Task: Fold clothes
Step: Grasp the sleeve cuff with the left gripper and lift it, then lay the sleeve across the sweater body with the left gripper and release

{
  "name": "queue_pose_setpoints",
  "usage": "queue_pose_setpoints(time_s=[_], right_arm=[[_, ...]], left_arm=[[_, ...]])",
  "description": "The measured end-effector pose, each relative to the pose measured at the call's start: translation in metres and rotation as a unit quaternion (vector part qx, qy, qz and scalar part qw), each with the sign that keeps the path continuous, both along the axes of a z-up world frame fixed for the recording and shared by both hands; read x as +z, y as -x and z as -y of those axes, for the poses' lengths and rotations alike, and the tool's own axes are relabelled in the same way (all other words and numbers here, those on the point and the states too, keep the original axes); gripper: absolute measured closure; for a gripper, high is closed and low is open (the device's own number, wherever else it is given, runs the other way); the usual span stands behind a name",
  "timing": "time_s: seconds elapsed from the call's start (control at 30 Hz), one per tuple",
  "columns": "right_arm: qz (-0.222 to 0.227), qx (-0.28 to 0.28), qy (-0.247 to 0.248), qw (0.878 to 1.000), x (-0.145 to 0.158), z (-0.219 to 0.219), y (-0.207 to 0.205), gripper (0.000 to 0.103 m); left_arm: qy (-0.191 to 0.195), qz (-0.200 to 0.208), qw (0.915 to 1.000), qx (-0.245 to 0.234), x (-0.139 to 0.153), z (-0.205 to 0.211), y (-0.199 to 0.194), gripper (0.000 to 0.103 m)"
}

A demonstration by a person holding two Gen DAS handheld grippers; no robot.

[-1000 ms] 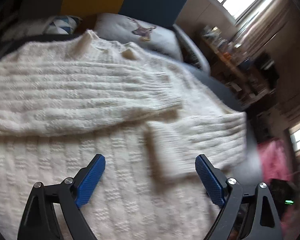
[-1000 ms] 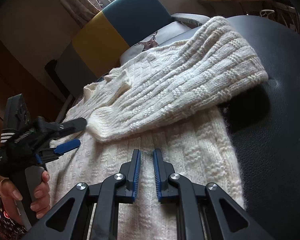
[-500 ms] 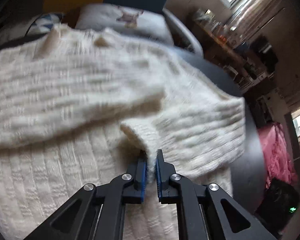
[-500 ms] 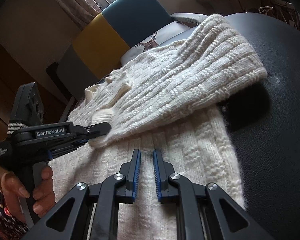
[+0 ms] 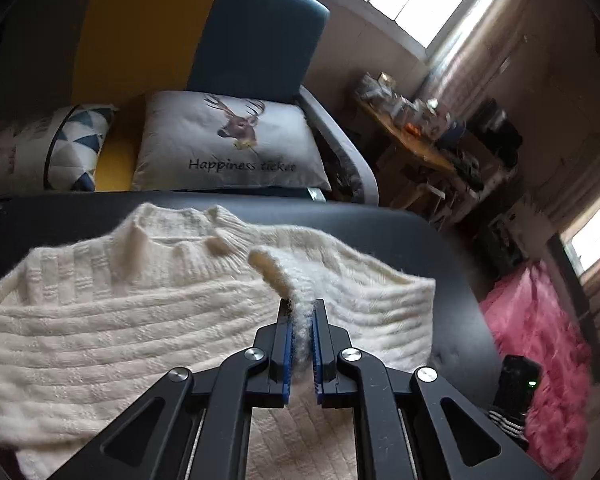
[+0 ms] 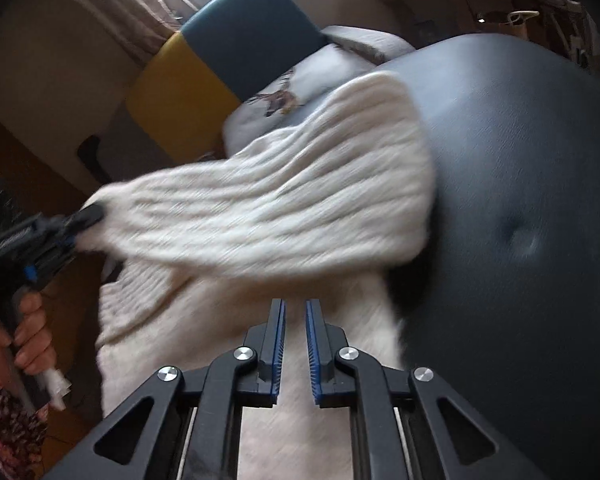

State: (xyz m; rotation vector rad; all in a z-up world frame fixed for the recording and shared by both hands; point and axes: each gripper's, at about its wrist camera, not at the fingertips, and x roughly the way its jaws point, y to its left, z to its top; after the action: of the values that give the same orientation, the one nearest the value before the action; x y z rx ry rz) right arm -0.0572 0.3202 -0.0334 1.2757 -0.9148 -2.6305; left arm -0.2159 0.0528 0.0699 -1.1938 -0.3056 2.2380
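Observation:
A cream cable-knit sweater [image 5: 100,320] lies spread on a dark padded surface [image 5: 60,216], collar toward the sofa. My left gripper [image 5: 302,304] is shut on the cuff of one sleeve [image 5: 276,268], which stands up between the blue pads. In the right wrist view the left gripper [image 6: 88,216] holds that sleeve [image 6: 300,200] stretched in the air above the sweater body [image 6: 204,320]; a hand [image 6: 28,332] grips its handle. My right gripper [image 6: 294,304] hovers over the sweater's body, jaws nearly together, and I see nothing pinched between them.
A yellow and blue sofa [image 5: 160,32] with a deer cushion [image 5: 228,144] and a triangle-patterned cushion [image 5: 76,140] stands behind. A cluttered wooden table [image 5: 412,128] is at the right, pink cloth [image 5: 540,320] lower right. Bare dark padding [image 6: 520,160] lies right of the sweater.
The left gripper went from wide open to shut on the sleeve cuff, then lifted it up off the sweater's body. The right gripper shifted slightly and stayed nearly shut.

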Motion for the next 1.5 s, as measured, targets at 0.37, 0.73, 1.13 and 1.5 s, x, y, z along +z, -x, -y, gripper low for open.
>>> queue_pose_setpoints(time_s=[0.37,0.73,1.13,1.5], right_arm=[[0.010,-0.007,-0.005,1.000,-0.009,0.000,0.031,0.093],[-0.004,-0.012,-0.005,1.000,-0.009,0.001,0.059,0.093],[-0.032,-0.038,-0.009,0.999,-0.004,-0.013,0.083,0.093],[-0.036,-0.209,0.117,0.970,-0.041,-0.064,0.043,0.103]], left_arm=[[0.006,0.022,0.9972,0.071,-0.029,0.058,0.026,0.094],[0.003,0.059,0.9909,0.121,-0.063,0.099,0.023,0.094],[0.003,0.088,0.9825,0.164,-0.100,0.132,0.015,0.091],[0.056,0.006,0.9923,0.110,-0.106,0.114,-0.014,0.084]])
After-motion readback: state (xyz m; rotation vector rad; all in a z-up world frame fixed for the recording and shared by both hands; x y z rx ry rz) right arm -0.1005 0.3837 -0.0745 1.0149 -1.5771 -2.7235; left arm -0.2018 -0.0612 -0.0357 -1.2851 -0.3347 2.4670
